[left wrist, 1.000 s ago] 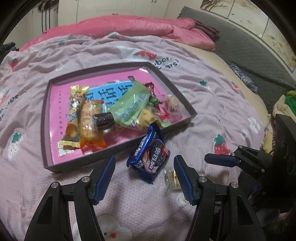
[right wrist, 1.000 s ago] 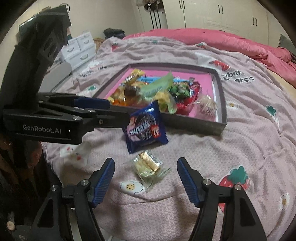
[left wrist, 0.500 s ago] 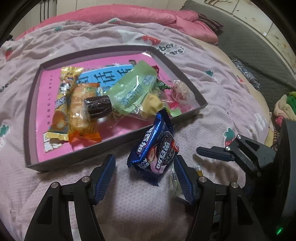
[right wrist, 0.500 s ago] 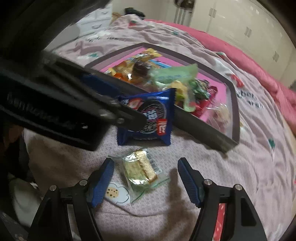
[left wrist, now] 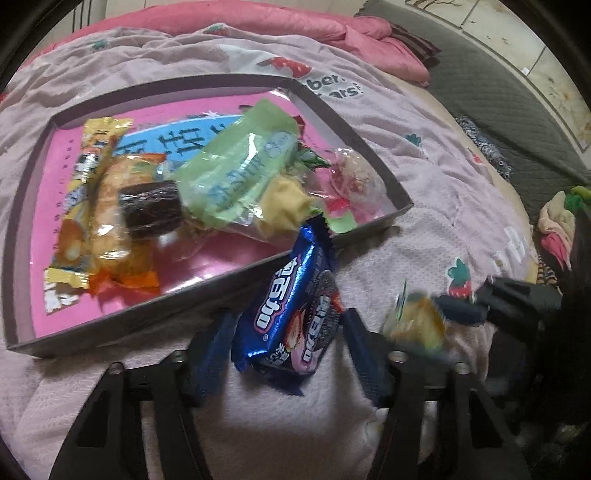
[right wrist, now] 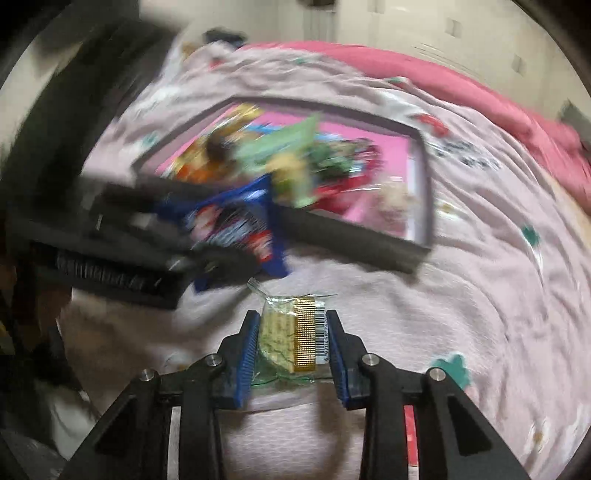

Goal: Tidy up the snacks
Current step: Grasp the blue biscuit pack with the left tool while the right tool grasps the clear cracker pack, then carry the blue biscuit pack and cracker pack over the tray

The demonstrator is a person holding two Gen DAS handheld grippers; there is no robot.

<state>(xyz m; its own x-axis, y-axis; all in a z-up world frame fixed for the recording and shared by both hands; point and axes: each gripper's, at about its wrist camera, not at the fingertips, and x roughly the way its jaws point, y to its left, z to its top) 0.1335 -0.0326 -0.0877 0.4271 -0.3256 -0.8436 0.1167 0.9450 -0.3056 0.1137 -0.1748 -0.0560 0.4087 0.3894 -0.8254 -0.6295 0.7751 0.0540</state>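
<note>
With my right gripper point(right wrist: 291, 343) just closed onto the clear cracker packet point(right wrist: 291, 332) at lower centre and my left gripper point(left wrist: 284, 343) narrowing around the blue cookie pack point(left wrist: 291, 314), I'd squeeze both gently, then lift toward the tray point(left wrist: 221, 291) at upper left.

A home bedroom: a bed spread with a pale pink strawberry-print cotton sheet point(left wrist: 424, 122), a rumpled bright pink quilt point(left wrist: 258, 18) bunched at its far end, a grey quilted mattress pad point(left wrist: 491, 81) alongside, and pale cupboard doors point(right wrist: 424, 26) along the far wall.
</note>
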